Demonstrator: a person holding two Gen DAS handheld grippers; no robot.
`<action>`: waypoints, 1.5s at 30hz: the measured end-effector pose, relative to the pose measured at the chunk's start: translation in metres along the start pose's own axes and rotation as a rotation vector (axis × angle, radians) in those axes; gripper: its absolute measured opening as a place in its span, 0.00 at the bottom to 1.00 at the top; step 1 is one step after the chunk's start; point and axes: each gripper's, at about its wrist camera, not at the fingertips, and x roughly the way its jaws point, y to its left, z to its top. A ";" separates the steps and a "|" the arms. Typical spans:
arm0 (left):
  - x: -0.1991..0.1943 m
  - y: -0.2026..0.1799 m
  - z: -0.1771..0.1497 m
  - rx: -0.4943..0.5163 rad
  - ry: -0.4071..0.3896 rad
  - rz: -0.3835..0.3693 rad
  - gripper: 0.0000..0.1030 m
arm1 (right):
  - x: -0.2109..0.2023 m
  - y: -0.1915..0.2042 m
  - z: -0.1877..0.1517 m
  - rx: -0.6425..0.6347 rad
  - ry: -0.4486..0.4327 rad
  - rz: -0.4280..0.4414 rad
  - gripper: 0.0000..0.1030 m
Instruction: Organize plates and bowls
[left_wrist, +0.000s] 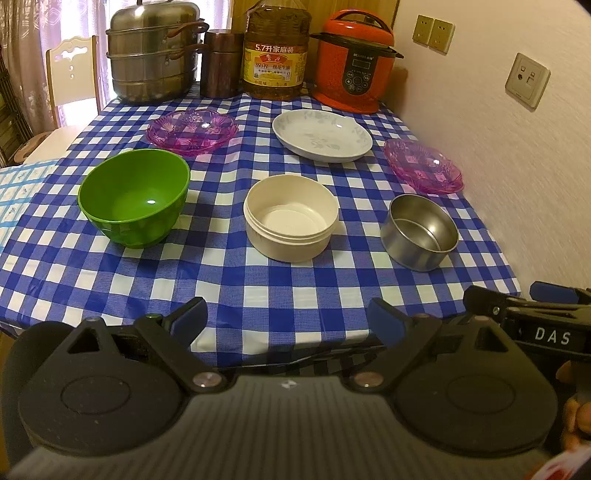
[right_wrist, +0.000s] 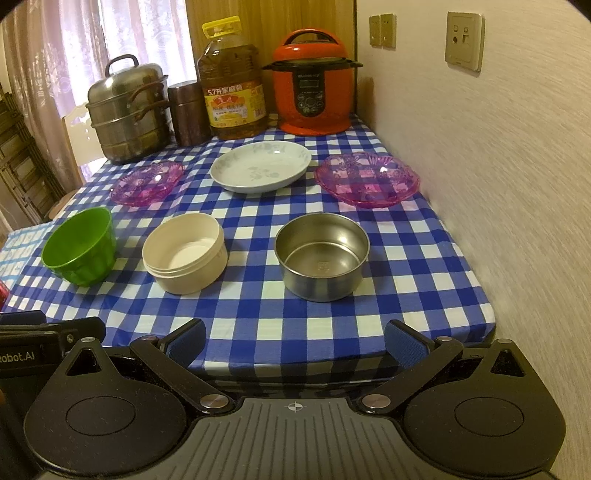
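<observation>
On the blue checked tablecloth (left_wrist: 221, 280) stand a green bowl (left_wrist: 133, 195), a cream bowl (left_wrist: 290, 217) and a steel bowl (left_wrist: 419, 232) in a front row. Behind them lie a purple glass plate (left_wrist: 192, 130), a white flowered plate (left_wrist: 322, 134) and a second purple plate (left_wrist: 423, 166). The same set shows in the right wrist view: green bowl (right_wrist: 79, 246), cream bowl (right_wrist: 185, 252), steel bowl (right_wrist: 322, 255), white plate (right_wrist: 260, 165), purple plates (right_wrist: 147, 181) (right_wrist: 366, 178). My left gripper (left_wrist: 288, 319) and right gripper (right_wrist: 295, 338) hang open at the table's near edge, holding nothing.
Along the back edge stand a steel steamer pot (left_wrist: 155, 51), a copper canister (left_wrist: 221, 62), an oil bottle (left_wrist: 275, 51) and a red pressure cooker (left_wrist: 354, 61). A wall (right_wrist: 498, 147) borders the table on the right. A chair (left_wrist: 72, 74) stands at the left.
</observation>
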 end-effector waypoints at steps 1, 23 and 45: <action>0.000 0.000 0.000 -0.001 0.000 -0.001 0.90 | 0.000 0.000 0.000 0.000 -0.001 0.000 0.99; 0.000 0.001 0.000 -0.003 0.000 -0.003 0.90 | -0.001 -0.001 0.002 0.004 -0.002 -0.003 0.99; 0.003 -0.007 0.014 -0.019 -0.008 -0.046 0.90 | -0.002 -0.012 0.014 0.047 -0.037 -0.015 0.99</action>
